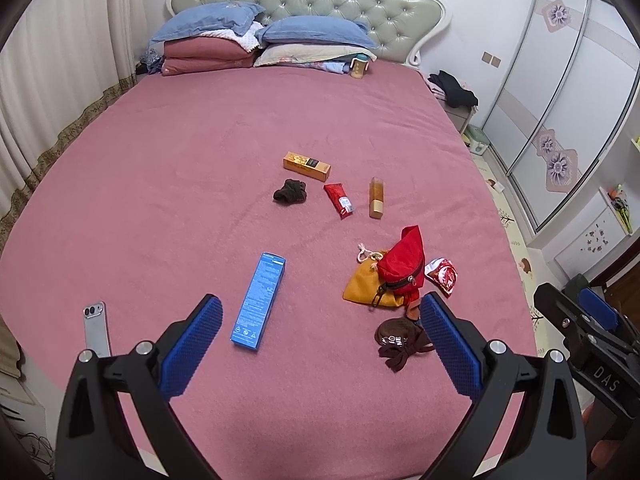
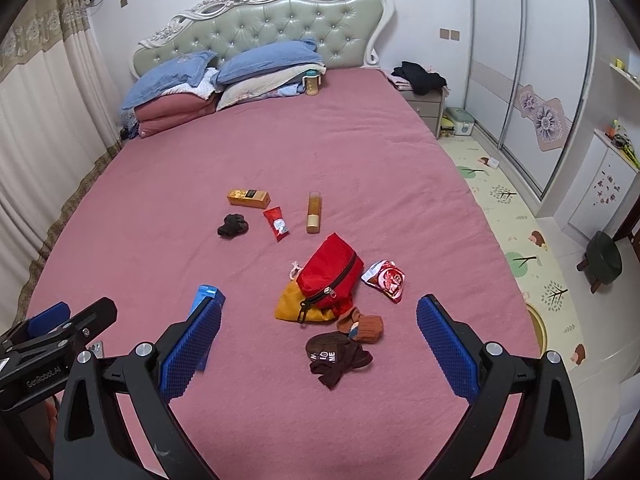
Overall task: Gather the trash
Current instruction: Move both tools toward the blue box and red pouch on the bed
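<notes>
On the pink bed (image 1: 160, 200) lie a blue carton (image 1: 259, 301) (image 2: 206, 296), an orange carton (image 1: 307, 166) (image 2: 248, 197), a red sachet (image 1: 339, 200) (image 2: 276, 222), a gold bottle (image 1: 376, 197) (image 2: 313, 212) and a crumpled red-white wrapper (image 1: 441, 274) (image 2: 385, 280). My left gripper (image 1: 320, 314) is open and empty above the near part of the bed, the blue carton just ahead of its left finger. My right gripper (image 2: 320, 316) is open and empty, above dark socks.
A red pouch (image 1: 402, 266) (image 2: 330, 276) lies on a yellow bag (image 1: 366, 288) (image 2: 292, 306). Brown socks (image 2: 340, 356), a black sock ball (image 1: 289, 192) and a phone (image 1: 96, 328) lie on the bed. Pillows (image 1: 260, 36) are stacked at the headboard. A play mat (image 2: 520, 240) covers the floor on the right.
</notes>
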A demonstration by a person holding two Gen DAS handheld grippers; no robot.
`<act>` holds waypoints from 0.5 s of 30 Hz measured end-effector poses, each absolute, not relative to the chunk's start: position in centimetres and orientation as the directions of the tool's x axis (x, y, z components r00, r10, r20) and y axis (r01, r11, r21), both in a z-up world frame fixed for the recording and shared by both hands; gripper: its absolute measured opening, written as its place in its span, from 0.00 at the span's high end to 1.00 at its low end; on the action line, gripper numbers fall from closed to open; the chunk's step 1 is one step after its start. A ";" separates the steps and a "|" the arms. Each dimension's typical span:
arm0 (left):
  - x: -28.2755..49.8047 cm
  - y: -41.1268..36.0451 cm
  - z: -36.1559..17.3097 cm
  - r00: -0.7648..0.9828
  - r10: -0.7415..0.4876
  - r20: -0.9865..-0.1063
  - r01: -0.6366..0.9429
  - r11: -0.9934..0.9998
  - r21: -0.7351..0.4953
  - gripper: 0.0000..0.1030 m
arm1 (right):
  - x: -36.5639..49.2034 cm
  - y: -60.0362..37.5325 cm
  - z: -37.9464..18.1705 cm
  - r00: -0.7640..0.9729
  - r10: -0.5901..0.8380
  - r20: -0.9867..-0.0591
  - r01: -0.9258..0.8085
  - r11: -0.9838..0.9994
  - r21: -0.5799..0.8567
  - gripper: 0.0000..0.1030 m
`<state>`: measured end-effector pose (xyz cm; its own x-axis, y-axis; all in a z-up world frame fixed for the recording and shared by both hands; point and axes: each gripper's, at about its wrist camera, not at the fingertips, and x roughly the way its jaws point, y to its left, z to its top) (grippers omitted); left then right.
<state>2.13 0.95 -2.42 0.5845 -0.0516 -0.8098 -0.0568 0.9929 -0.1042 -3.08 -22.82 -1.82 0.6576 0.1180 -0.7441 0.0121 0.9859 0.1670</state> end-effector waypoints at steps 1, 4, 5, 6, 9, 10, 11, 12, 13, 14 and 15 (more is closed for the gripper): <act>2.1 0.9 -2.5 0.582 -0.052 -0.811 -0.056 0.993 -0.104 0.04 | -3.1 -22.8 -1.9 0.656 0.121 -0.745 0.009 0.986 0.168 0.08; 2.2 0.9 -2.7 0.573 -0.057 -0.818 -0.054 0.993 -0.107 0.04 | -3.1 -22.6 -2.0 0.653 0.125 -0.747 0.004 0.986 0.168 0.08; 2.2 0.9 -2.8 0.570 -0.061 -0.820 -0.053 0.992 -0.111 0.04 | -3.1 -22.6 -2.0 0.653 0.125 -0.747 0.004 0.986 0.168 0.08; 2.2 0.9 -2.9 0.567 -0.064 -0.821 -0.052 0.992 -0.113 0.04 | -3.1 -22.5 -2.0 0.653 0.124 -0.747 0.004 0.986 0.168 0.08; 2.2 0.9 -3.1 0.561 -0.064 -0.825 -0.052 0.992 -0.113 0.04 | -3.1 -22.5 -2.0 0.648 0.125 -0.751 0.003 0.986 0.167 0.08; 2.2 0.9 -3.1 0.561 -0.062 -0.826 -0.053 0.992 -0.111 0.04 | -3.1 -22.5 -2.1 0.646 0.126 -0.752 0.003 0.986 0.168 0.08; 2.2 1.0 -3.1 0.561 -0.063 -0.825 -0.053 0.992 -0.111 0.04 | -3.1 -22.5 -2.0 0.646 0.125 -0.753 0.004 0.986 0.168 0.08; 2.2 1.0 -3.1 0.562 -0.063 -0.825 -0.053 0.992 -0.112 0.04 | -3.1 -22.5 -2.0 0.646 0.125 -0.753 0.005 0.986 0.168 0.08; 2.2 1.0 -3.1 0.561 -0.062 -0.825 -0.054 0.992 -0.111 0.04 | -3.1 -22.5 -2.0 0.645 0.126 -0.754 0.004 0.986 0.168 0.08; 2.2 1.0 -3.1 0.560 -0.062 -0.826 -0.055 0.992 -0.111 0.04 | -3.1 -22.4 -2.1 0.642 0.125 -0.756 0.004 0.986 0.167 0.08; 2.1 1.0 -3.1 0.559 -0.065 -0.827 -0.056 0.992 -0.115 0.04 | -3.0 -22.5 -2.0 0.642 0.125 -0.756 0.004 0.986 0.166 0.08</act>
